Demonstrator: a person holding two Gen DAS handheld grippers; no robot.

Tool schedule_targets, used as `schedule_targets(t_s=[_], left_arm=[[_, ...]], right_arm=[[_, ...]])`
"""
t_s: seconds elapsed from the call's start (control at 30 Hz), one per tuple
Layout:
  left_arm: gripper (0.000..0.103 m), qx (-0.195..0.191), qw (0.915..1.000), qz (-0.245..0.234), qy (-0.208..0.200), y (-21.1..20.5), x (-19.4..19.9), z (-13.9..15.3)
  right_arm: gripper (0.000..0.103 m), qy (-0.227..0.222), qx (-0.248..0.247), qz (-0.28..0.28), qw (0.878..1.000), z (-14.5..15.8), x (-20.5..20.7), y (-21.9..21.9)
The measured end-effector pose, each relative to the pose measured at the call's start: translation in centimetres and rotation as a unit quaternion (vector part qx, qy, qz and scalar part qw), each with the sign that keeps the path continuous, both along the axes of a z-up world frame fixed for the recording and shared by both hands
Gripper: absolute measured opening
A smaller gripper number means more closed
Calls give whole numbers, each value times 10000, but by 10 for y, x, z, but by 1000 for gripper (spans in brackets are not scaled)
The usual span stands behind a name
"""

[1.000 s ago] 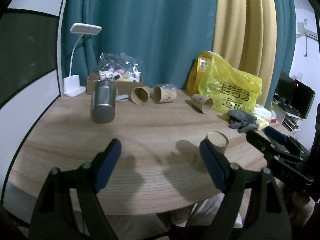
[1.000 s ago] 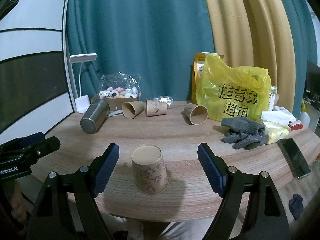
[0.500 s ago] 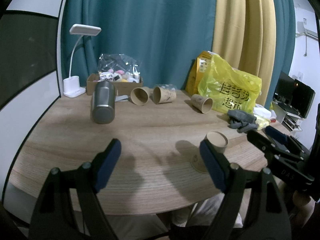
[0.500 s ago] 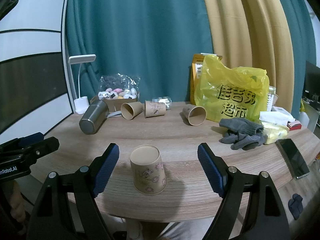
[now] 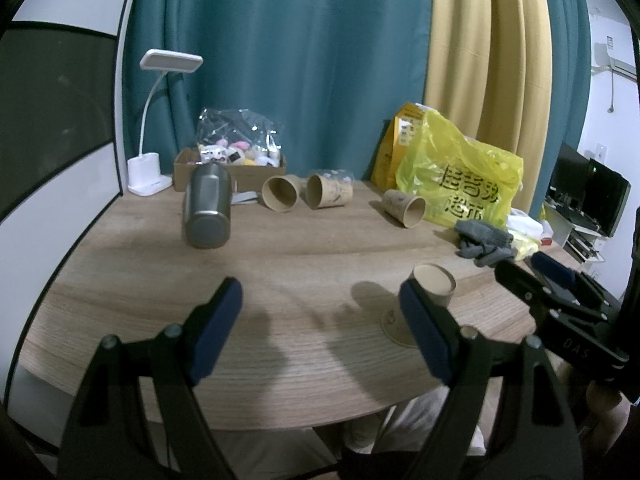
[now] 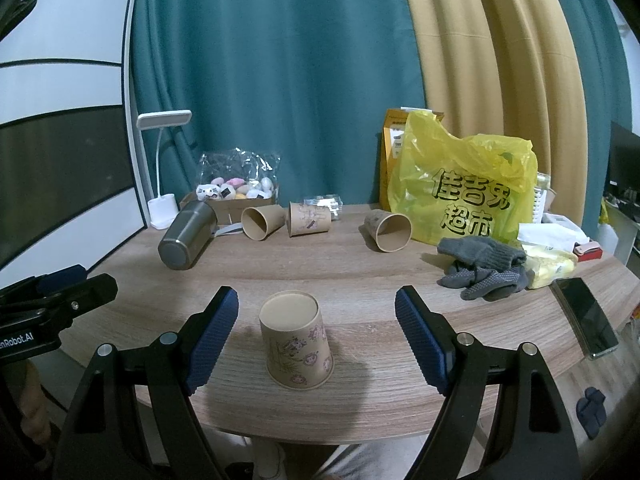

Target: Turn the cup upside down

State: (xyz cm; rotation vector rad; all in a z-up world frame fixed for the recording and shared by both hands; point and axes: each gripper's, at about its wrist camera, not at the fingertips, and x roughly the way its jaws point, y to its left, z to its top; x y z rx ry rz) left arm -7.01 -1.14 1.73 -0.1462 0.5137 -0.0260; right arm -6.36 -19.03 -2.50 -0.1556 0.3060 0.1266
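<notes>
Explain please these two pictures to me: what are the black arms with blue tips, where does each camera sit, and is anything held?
No robot here: a person holds two hand grippers, each with a camera looking along its fingers. The left gripper is open over bare wooden table. The right gripper is open around a paper cup standing upside down, not touching it. Nothing is held. Farther back lie three paper cups on their sides, a steel tumbler, a yellow bag, grey gloves and a phone.

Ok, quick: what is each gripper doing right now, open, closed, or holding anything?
Left gripper: open, holding nothing.
Right gripper: open, holding nothing; paper cup stands between its fingers, untouched.
</notes>
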Motion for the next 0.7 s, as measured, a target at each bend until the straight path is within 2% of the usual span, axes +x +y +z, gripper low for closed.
schedule_targets(t_s=[0.7], left_arm=[[82, 152, 9998, 65, -55, -5, 1, 1]], right_arm=[[83, -32, 12, 2, 10000, 3, 0, 0]])
